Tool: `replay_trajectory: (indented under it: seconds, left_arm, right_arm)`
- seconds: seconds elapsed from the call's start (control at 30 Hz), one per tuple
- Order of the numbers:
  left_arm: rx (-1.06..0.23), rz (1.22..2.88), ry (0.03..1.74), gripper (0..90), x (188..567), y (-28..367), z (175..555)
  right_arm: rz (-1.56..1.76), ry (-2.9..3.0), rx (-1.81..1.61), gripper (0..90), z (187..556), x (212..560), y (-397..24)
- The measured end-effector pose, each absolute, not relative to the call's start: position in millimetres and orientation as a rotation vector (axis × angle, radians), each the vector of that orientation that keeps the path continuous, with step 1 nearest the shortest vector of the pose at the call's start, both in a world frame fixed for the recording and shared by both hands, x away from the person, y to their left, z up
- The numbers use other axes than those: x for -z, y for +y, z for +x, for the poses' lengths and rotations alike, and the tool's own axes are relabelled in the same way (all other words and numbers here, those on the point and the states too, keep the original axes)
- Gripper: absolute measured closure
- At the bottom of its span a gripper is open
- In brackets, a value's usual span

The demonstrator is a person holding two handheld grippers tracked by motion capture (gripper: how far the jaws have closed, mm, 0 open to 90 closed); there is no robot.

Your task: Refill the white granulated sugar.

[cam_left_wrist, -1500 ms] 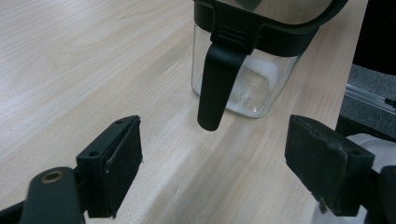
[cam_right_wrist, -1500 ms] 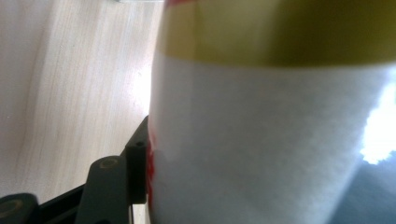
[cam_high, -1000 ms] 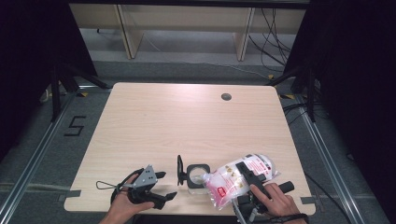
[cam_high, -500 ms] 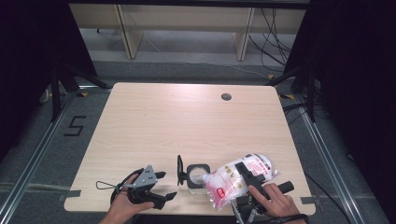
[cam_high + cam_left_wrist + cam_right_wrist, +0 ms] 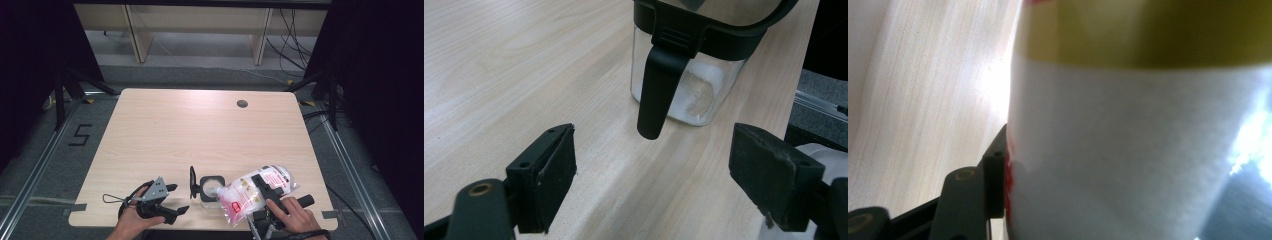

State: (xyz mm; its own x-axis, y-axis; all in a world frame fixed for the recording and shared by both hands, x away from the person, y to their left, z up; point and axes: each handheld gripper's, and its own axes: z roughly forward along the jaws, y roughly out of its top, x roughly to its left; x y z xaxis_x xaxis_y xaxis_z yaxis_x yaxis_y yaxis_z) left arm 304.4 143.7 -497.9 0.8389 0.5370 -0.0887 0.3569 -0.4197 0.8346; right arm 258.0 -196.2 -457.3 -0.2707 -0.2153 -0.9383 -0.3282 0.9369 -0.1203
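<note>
R gripper (image 5: 262,192) clamping bag (image 5: 245,192)

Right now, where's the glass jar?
In the high view the glass jar stands near the table's front edge, between the left gripper and the tilted bag.

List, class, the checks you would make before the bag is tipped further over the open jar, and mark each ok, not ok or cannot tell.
1. Right gripper clamps the bag: ok.
2. Jar lid swung open: ok.
3. Bag corner reaches the jar mouth: ok in the high view.
4. Jar has room left: ok; the left gripper view shows white grains low inside.
5. Left gripper steadies the jar: not ok; open, apart from it.
6. Bag corner cut open: cannot tell.
</note>
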Motion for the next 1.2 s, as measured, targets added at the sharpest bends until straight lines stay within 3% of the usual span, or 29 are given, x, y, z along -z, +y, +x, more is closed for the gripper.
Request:
replay_trajectory:
  seconds: [1.2]
  left_arm:
    - [-0.239, 2.056, 0.659, 18.8, 498.6, 144.2, 304.8]
  right_arm:
    - [-0.432, 1.856, -0.078, 42.2, 259.1, 452.6, -195.8]
